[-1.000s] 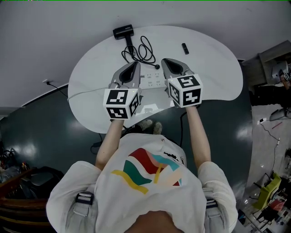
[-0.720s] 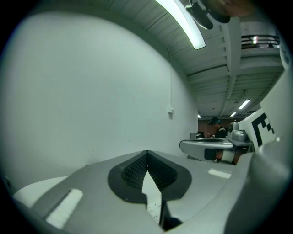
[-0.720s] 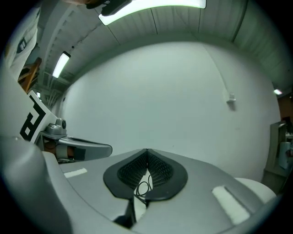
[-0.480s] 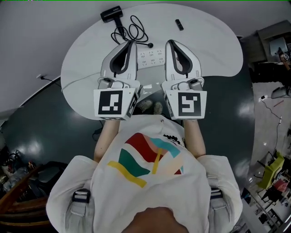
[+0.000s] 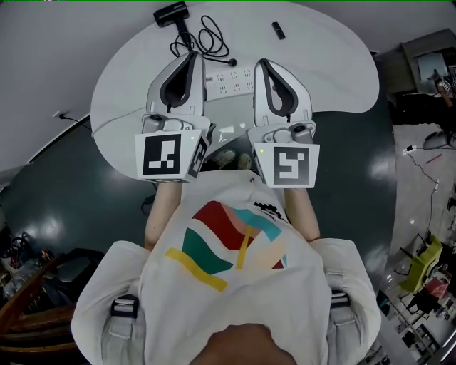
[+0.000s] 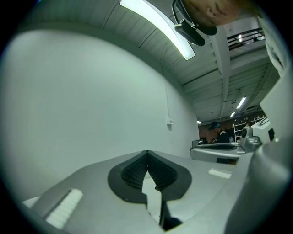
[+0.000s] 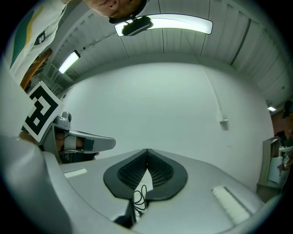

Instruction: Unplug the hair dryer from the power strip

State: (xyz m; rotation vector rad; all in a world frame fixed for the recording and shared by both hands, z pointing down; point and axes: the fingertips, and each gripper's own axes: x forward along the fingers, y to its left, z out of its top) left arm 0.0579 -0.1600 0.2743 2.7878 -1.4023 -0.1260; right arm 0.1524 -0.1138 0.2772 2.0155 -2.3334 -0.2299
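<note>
Left gripper (image 6: pixel 146 156): jaws are closed fully, the ribbed pads met at the tip, with nothing held between them. Only a sliver of the white table (image 6: pixel 151 196) is seen through the gap below the pads. The gripper is held level and aimed at a pale wall (image 6: pixel 82 100).

Right gripper (image 7: pixel 147 154): jaws are likewise brought together and nothing is gripped. A thin black loop is glimpsed through the gap beneath the pads. It is probably the dryer's cord (image 7: pixel 139 199) lying on the table beyond, though the sliver is too narrow for certainty.

From the head view, the left gripper (image 5: pixel 190 55) and the right gripper (image 5: pixel 259 63) are seen held side by side above the table (image 5: pixel 342 71).

The power strip (image 5: pixel 231 80), white, lies flat on the tabletop and is seen between the two grippers.

The hair dryer (image 5: pixel 171 13), black, is found at the table's far edge beyond the left gripper. Neither gripper is touching it.

The cord (image 5: pixel 214 39) is gathered in loose loops between dryer and strip. Its plug end (image 5: pixel 231 62) is seen on the tabletop just past the strip's far edge, not seated in a socket.

A small black object (image 5: pixel 278 30) lies alone at the far right of the table, well apart from the strip.
</note>
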